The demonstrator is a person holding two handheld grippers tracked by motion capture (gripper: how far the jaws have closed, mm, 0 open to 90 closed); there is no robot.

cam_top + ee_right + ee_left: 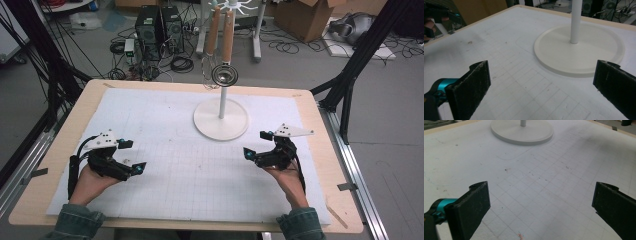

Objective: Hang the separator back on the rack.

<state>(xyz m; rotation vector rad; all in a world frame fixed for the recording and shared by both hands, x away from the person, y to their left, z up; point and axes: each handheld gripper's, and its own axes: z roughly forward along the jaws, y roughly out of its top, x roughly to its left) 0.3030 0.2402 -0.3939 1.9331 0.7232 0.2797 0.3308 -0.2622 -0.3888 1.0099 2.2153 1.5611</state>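
High view has your left gripper and right gripper both spread wide, holding nothing, low over the white mat. That white stand sits near your right gripper, whisks hanging above.

Your left gripper is black with teal blocks at the jaw roots and a grey three-cornered plate on top; same colours on your right gripper. Jaw pads read matte black in both gripper views. White mat carries a faint grey grid, with dark specks and scuffs on the near part. Table edge is pale wood. Stand's round base and pole are off-white. Far side: two utensils hang with tan wooden handles, dark metal wire head below. Your sleeves are grey-green denim.
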